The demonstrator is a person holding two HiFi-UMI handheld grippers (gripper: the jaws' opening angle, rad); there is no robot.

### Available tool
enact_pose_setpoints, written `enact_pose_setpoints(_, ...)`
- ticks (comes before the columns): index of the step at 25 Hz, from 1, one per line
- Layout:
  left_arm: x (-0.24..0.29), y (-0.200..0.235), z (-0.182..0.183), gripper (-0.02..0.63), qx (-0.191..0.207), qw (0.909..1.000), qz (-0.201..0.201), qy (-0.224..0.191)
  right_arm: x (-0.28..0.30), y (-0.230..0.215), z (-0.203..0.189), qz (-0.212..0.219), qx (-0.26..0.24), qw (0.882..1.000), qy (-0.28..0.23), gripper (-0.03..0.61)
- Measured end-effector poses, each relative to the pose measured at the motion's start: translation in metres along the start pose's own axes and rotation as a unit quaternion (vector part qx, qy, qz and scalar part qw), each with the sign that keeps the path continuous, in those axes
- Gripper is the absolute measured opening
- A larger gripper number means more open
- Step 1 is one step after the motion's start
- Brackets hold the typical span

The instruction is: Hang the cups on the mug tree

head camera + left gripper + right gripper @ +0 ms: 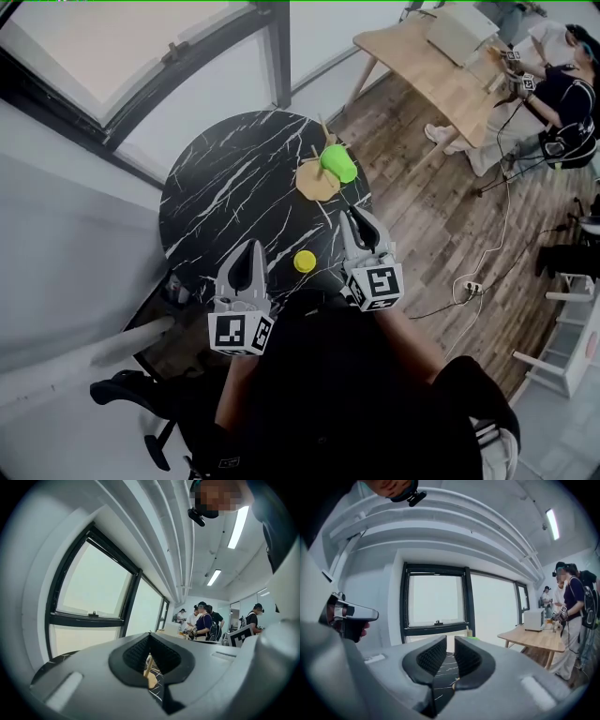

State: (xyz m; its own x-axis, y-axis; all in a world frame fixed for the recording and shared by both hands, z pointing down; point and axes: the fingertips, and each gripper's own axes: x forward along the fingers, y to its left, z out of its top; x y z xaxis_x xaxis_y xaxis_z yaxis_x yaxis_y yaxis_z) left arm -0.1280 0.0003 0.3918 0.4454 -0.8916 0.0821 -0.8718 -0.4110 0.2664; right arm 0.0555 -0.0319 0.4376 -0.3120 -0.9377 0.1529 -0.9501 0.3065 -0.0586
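As the yellow cup [305, 262] waits on the table [225, 187] between the empty left tongs [247, 251], closed, and right tongs [356, 221], barely parted, the right should widen before taking its rim; a green cup [337, 162] apparently already hangs on the mug tree [317, 180].

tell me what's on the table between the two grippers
A yellow cup, on the black marble table between the left gripper and the right gripper; the head view shows it.
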Motion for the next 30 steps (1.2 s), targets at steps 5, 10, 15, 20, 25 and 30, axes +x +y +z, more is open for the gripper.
enact_pose_setpoints(5,-0.022,0.013,0.001,-0.002,0.006,1.0000,0.006,0.005,-0.011,0.021,-0.007,-0.005,0.005,1.000,0.004,-0.005)
enact_pose_setpoints(10,-0.040,0.029,-0.011,-0.002,0.009,0.9999,0.005,0.012,-0.016,0.043,-0.017,-0.005,0.006,1.000,0.012,-0.005)
enact_pose_setpoints(15,-0.055,0.041,-0.022,-0.002,0.031,0.9990,0.004,0.032,-0.021,0.067,-0.025,-0.001,0.011,1.000,0.012,-0.005)
enact_pose_setpoints(20,-0.069,0.062,-0.051,-0.002,0.030,0.9980,0.002,0.055,-0.021,0.093,-0.038,0.009,0.014,1.000,0.020,-0.005)
enact_pose_setpoints(25,-0.079,0.084,-0.104,0.021,0.033,0.9948,0.009,0.096,-0.014,0.116,-0.051,0.025,0.013,0.999,0.031,-0.005)
enact_pose_setpoints(30,-0.086,0.099,-0.140,0.069,0.031,0.9911,0.010,0.129,-0.008,0.134,-0.058,0.035,0.012,0.999,0.038,-0.005)
